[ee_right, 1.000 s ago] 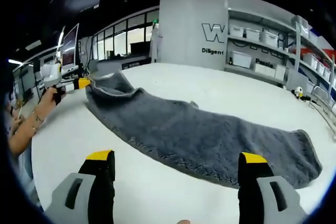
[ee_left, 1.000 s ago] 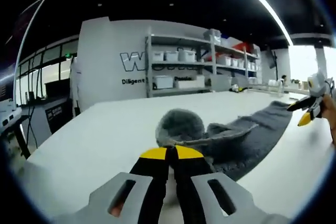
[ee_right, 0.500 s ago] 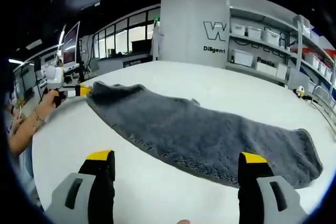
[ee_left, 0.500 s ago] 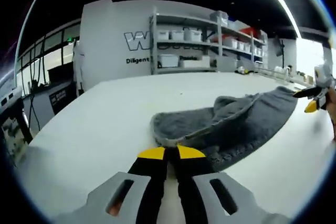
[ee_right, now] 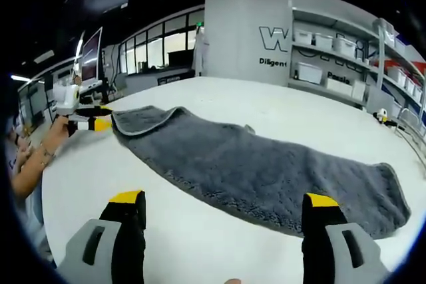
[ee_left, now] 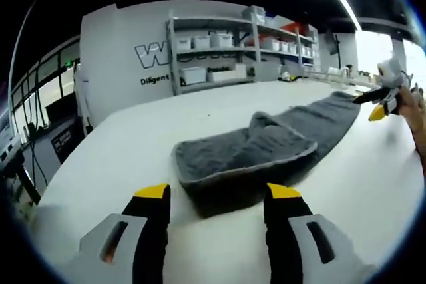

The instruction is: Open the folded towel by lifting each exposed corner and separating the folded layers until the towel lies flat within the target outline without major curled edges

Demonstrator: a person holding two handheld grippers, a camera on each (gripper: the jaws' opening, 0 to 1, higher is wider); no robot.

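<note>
Grey fluffy towel [ee_right: 266, 174] is lying stretched across the white surface [ee_right: 200, 244], but its end near the left gripper [ee_left: 216, 194] is still doubled over and rumpled [ee_left: 256, 157]. That fold could be staying curled if nobody is spreading it. Left gripper is hovering low before this end, fingers wide apart, holding nothing. Right gripper [ee_right: 223, 201] is hanging over the long edge, fingers also wide and empty.
</note>
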